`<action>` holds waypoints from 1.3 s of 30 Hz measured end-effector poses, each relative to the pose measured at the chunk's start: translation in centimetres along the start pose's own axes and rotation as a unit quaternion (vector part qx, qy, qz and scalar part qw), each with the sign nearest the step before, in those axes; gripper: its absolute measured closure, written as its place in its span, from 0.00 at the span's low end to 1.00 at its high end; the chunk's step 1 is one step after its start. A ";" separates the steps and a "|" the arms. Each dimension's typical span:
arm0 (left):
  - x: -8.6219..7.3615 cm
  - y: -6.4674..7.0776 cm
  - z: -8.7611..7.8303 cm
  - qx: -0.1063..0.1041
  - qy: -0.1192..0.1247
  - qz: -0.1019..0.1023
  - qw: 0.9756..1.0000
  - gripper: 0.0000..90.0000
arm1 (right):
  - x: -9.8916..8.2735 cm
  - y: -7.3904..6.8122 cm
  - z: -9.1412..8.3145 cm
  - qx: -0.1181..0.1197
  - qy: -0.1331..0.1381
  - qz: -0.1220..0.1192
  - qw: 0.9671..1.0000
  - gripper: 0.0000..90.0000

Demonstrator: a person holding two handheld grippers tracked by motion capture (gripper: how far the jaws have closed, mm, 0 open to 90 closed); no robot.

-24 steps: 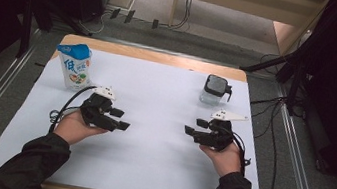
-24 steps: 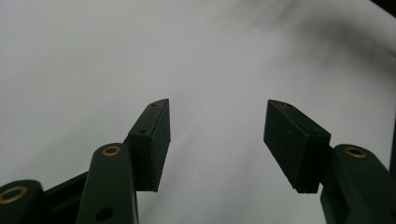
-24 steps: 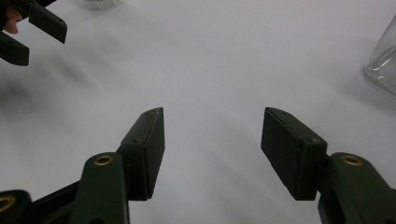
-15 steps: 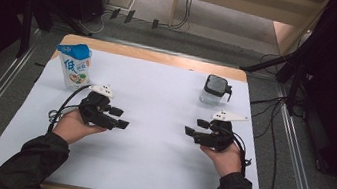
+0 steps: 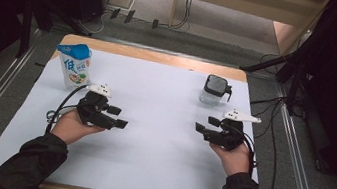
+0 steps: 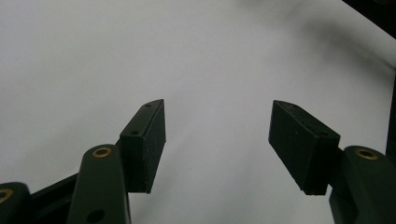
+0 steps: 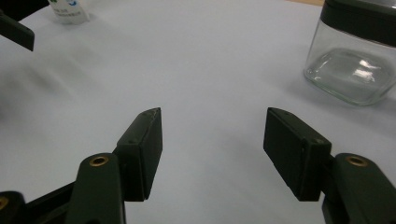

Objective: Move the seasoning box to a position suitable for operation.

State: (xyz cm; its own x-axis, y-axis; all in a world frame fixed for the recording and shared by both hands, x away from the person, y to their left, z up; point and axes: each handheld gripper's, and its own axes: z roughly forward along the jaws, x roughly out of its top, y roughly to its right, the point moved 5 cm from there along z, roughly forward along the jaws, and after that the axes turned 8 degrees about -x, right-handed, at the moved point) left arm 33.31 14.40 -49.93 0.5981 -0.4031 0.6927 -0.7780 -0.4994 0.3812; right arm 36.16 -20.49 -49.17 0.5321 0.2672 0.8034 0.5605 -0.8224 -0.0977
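My left gripper sits low over the white worktop, left of centre, with the jaws pointing toward the middle. In the left gripper view the jaws stand apart, and bare white surface is visible between them. Nothing is clamped.

My right gripper sits at the right side of the worktop with its jaws pointing toward the left gripper. In the right gripper view the jaws also stand apart, with nothing between them.

The pouch, blue-topped with printed white sides, stands upright near the far left corner, just beyond my left hand and clear of the gripper. Its lower part appears at the top left of the right gripper view.

The jar is clear glass with a black lid and stands upright near the far right edge, just beyond my right gripper and apart from it. In the right gripper view it looks empty, though reflections on the glass make this uncertain.

My right hand holds its gripper from below.
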 end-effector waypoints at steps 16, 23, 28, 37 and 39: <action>0.0 0.5 -0.9 -0.028 0.030 -0.028 0.999 0.36 | 0.6 1.1 0.7 -0.028 0.006 0.025 0.999 0.36; -0.7 0.3 -1.2 -0.006 0.018 -0.023 1.000 0.36 | 1.1 1.0 1.4 -0.051 0.007 0.029 0.998 0.23; -0.8 0.5 -1.8 -0.001 0.027 -0.019 0.999 0.36 | 1.4 0.9 2.0 -0.055 0.015 0.048 0.997 0.17; -0.8 0.0 -1.4 0.013 0.005 -0.005 1.000 0.36 | 1.6 2.0 2.4 -0.104 0.023 0.064 0.992 0.05; -0.7 0.0 -1.1 0.006 -0.001 -0.004 1.000 0.37 | 1.7 2.1 2.7 -0.104 0.021 0.077 0.991 0.05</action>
State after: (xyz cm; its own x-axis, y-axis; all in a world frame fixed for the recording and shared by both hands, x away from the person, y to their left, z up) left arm 32.68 15.57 -49.77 0.6051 -0.4000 0.6884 -0.7706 -0.5116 0.3801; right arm 39.91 -20.41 -49.59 0.5728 0.1124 0.8119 0.3285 -0.9390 -0.1017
